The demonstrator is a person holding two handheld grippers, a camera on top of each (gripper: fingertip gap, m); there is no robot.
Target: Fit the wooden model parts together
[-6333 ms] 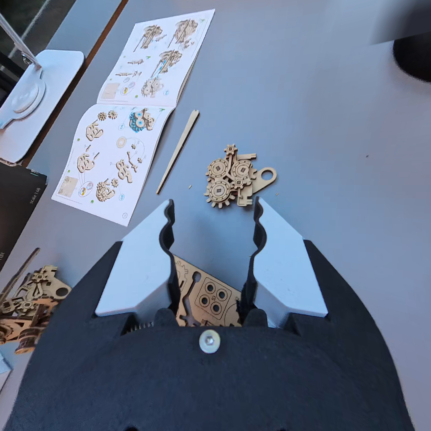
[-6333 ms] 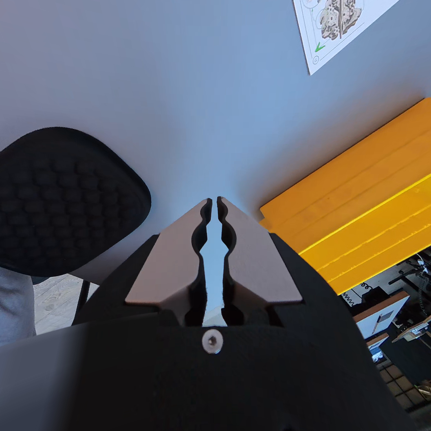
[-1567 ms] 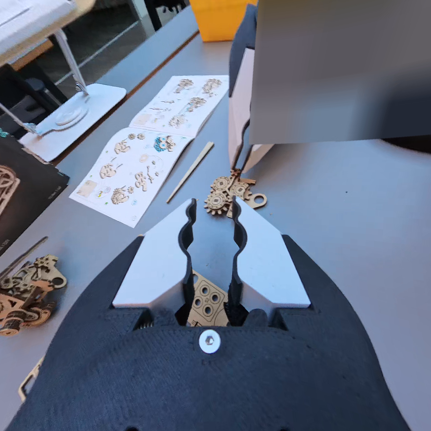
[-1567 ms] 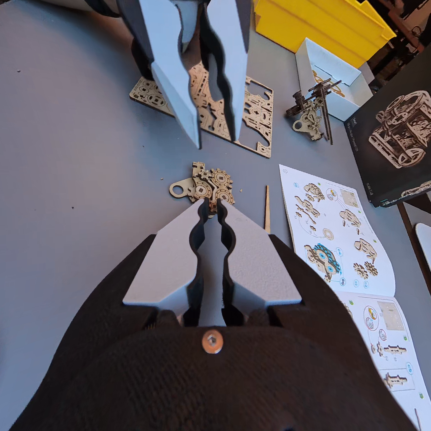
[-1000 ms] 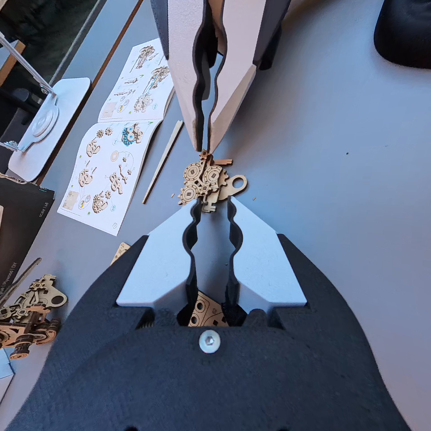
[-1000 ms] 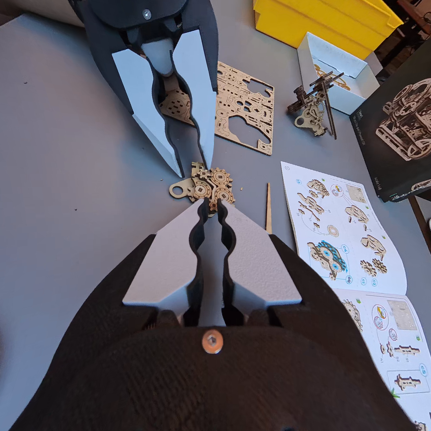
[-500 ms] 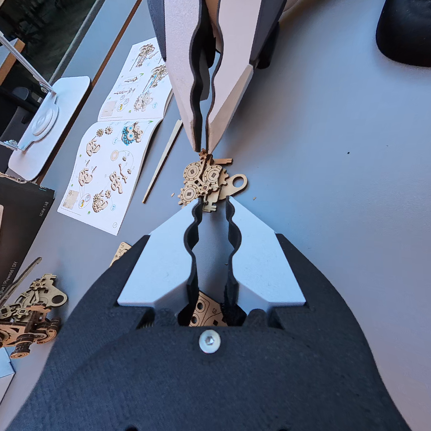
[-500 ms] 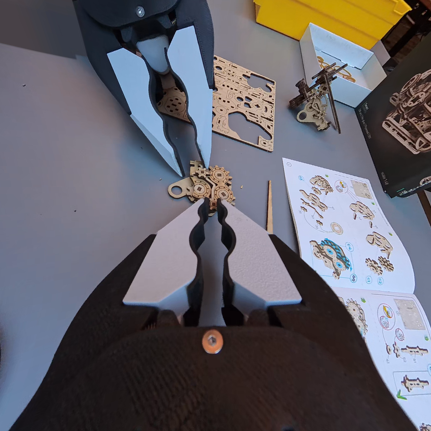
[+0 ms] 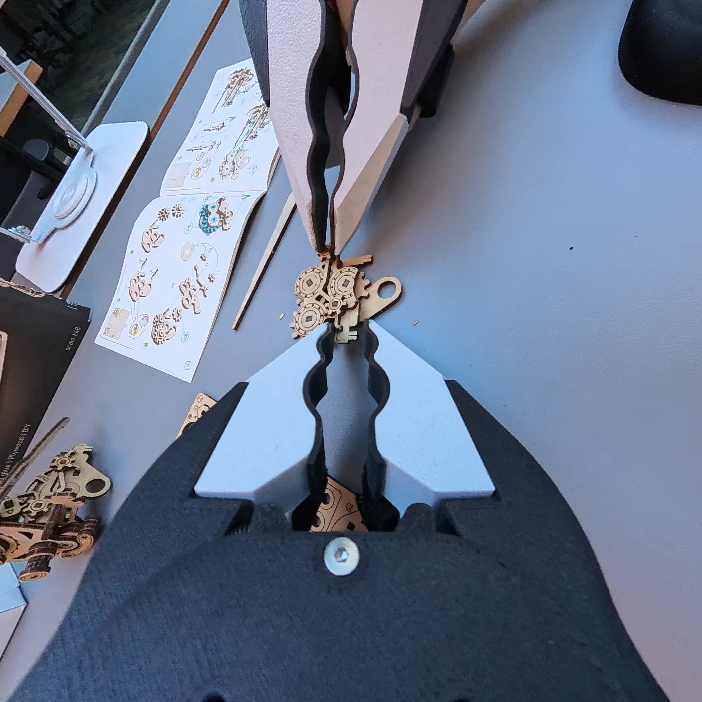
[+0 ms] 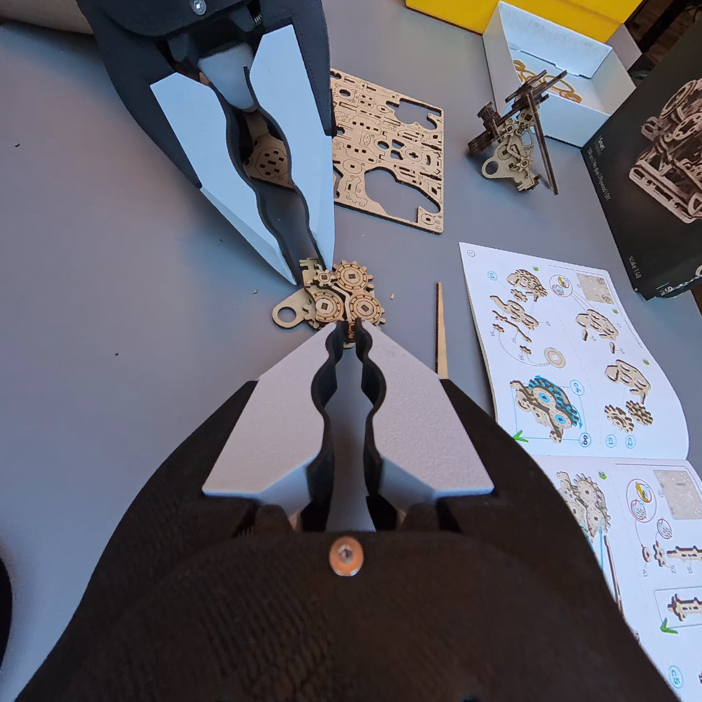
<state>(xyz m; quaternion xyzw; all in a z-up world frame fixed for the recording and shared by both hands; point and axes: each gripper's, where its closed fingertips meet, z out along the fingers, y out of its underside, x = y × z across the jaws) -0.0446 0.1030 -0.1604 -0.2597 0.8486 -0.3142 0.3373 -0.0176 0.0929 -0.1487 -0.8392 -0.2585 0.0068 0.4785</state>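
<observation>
My right gripper [image 10: 346,329] pinches the gear piece [image 10: 334,300], its tab hidden between the tips; my left gripper [image 9: 347,329] stands parted.

Soft daylight, sharp focus — wide-angle edge distortion.
</observation>
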